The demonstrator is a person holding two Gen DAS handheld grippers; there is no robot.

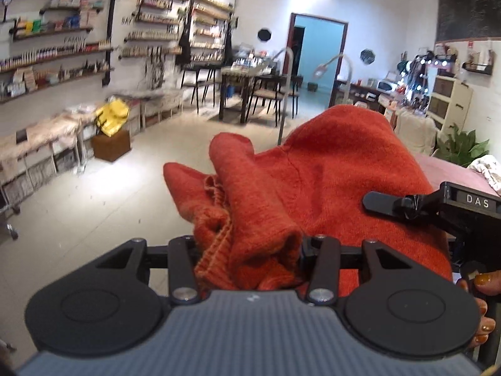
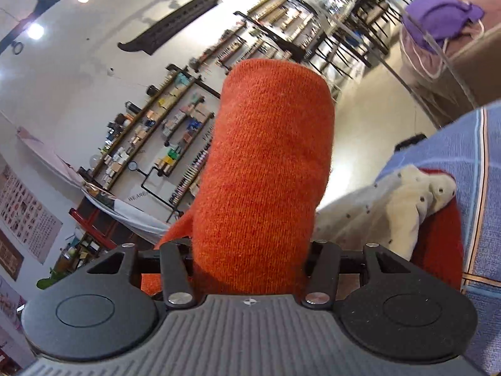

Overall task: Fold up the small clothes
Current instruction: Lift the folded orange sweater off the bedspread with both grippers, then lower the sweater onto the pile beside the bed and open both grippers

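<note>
An orange knit garment [image 1: 328,175] hangs in the air between both grippers. My left gripper [image 1: 250,260] is shut on a bunched edge of it; the cloth covers the fingertips. My right gripper [image 2: 250,250] is shut on another part of the same orange garment [image 2: 266,163], which drapes over its fingers and hides them. The right gripper's black body [image 1: 454,206] shows at the right of the left wrist view, against the cloth.
A pink-covered table [image 1: 447,172] lies behind the garment. A clear bin with purple clothes [image 2: 438,18] stands at the upper right. A blue striped cloth [image 2: 463,163] and a cream dotted garment [image 2: 397,200] lie at the right. Shelves, tables and chairs fill the room beyond.
</note>
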